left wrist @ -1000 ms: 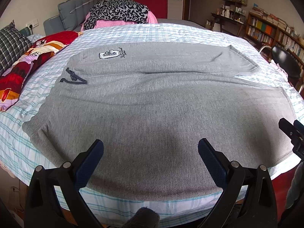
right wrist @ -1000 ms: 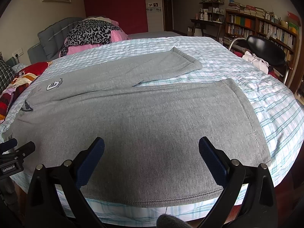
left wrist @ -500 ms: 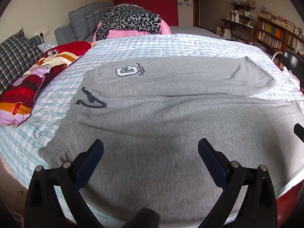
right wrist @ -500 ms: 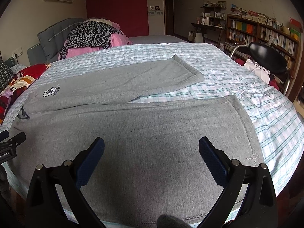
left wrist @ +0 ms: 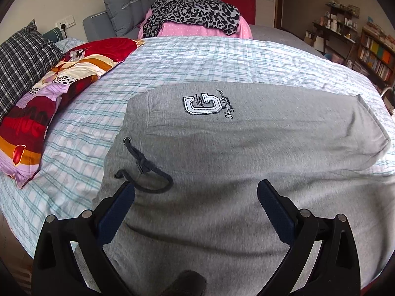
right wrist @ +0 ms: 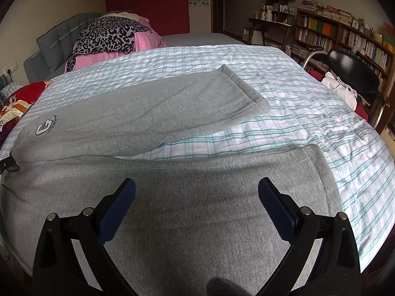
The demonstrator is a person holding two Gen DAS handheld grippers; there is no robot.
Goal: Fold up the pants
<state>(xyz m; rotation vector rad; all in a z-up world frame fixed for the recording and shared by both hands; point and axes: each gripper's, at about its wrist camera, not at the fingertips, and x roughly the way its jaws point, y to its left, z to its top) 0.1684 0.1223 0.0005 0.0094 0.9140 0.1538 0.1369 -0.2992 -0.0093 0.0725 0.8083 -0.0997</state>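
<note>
Grey sweatpants (left wrist: 234,148) lie spread flat on the plaid bed sheet (left wrist: 197,59), legs apart, with a white "G" patch (left wrist: 201,104) and a dark drawstring (left wrist: 145,172) at the waist. My left gripper (left wrist: 196,194) is open, low over the near leg close to the waistband and drawstring. In the right wrist view the pants (right wrist: 148,113) show both legs; my right gripper (right wrist: 197,194) is open, low over the near leg by its hem (right wrist: 321,172). Neither holds anything.
Colourful pillows (left wrist: 49,93) and a plaid pillow (left wrist: 22,59) lie at the left. A leopard and pink pile (left wrist: 195,12) sits at the head. A black chair (right wrist: 353,74) and bookshelves (right wrist: 345,34) stand at the right.
Both grippers have moved forward and lower over the pants. The left one has shifted toward the waistband; the right one now sits over the near leg by the hem. Both stay open.
</note>
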